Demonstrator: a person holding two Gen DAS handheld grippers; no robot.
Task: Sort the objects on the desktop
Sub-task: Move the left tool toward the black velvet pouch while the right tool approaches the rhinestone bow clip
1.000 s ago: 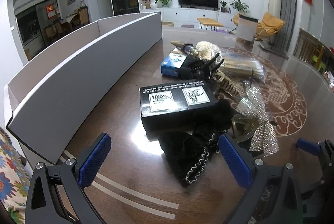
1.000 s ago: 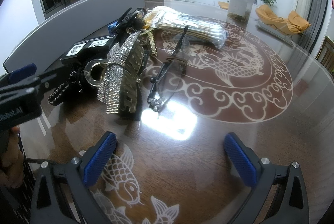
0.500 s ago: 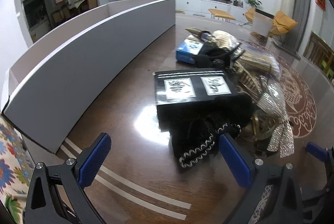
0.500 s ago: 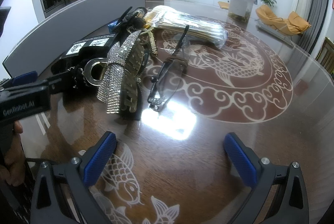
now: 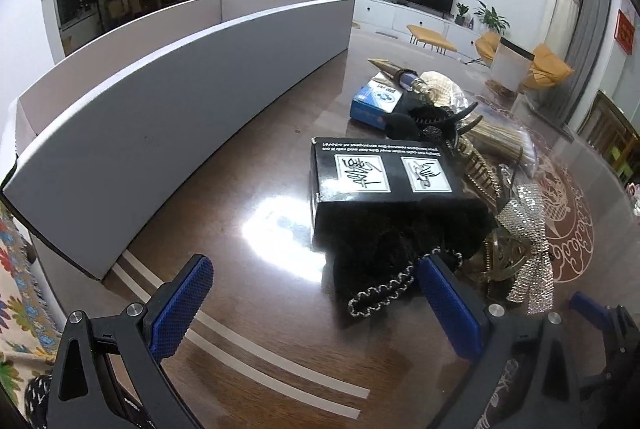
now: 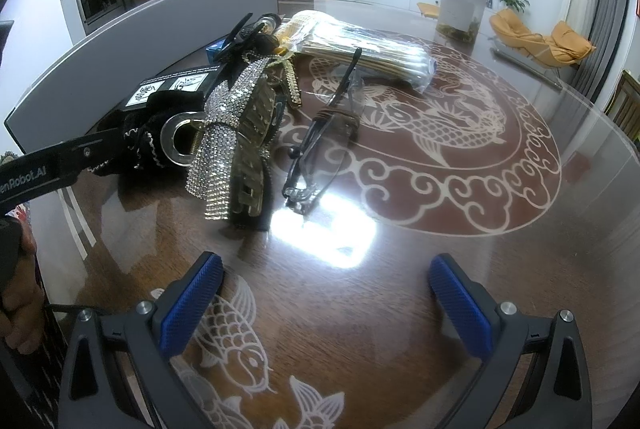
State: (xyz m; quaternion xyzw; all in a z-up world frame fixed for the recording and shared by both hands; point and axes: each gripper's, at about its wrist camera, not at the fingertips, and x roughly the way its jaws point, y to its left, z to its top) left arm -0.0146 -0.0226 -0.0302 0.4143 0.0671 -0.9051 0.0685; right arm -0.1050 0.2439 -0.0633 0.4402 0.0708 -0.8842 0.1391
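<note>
Listing, left to right, the contents of the glossy brown bench [image 5: 248, 157] and the hazards attached to each.

White cardboard box [image 5: 168, 101]: long, open-topped, along the far left edge; likely the sorting bin. Its low front wall could catch an item carried in too low.

Left tongs [image 5: 316, 303]: spread wide, holding nothing, low over the bench. The right blue pad [image 5: 448, 309] sits just beside the trim of a black velvet pouch [image 5: 384, 269].

Black velvet pouch: slumped against the near end of a black printed box [image 5: 384, 181], touching it. Soft and loose; a pinch taken only on the beaded trim would probably slip or drag the cloth, and the box with it.

Blue carton [image 5: 376, 101]: beyond the black box, partly under a dark hair claw [image 5: 432, 117].

Rhinestone bow hair clip [image 6: 228, 133]: draped over a gold claw clip [image 6: 256, 133], touching the pouch. The hanging strands may snag, so lifting either neighbour risks towing the whole cluster.

Folded eyeglasses [image 6: 320, 145]: just right of the clips, thin frame flat on the bench. Low profile on a slick surface; closing pads could skate them away or stress the lenses.

Clear bag of pale sticks [image 6: 368, 57]: farther back, smooth wrap, prone to slipping.

Right tongs [image 6: 326, 293]: also spread wide and empty, well short of the glasses, over bare bench.

The two tools are near one another beside the pouch; a collision is possible if both reach in together.
</note>
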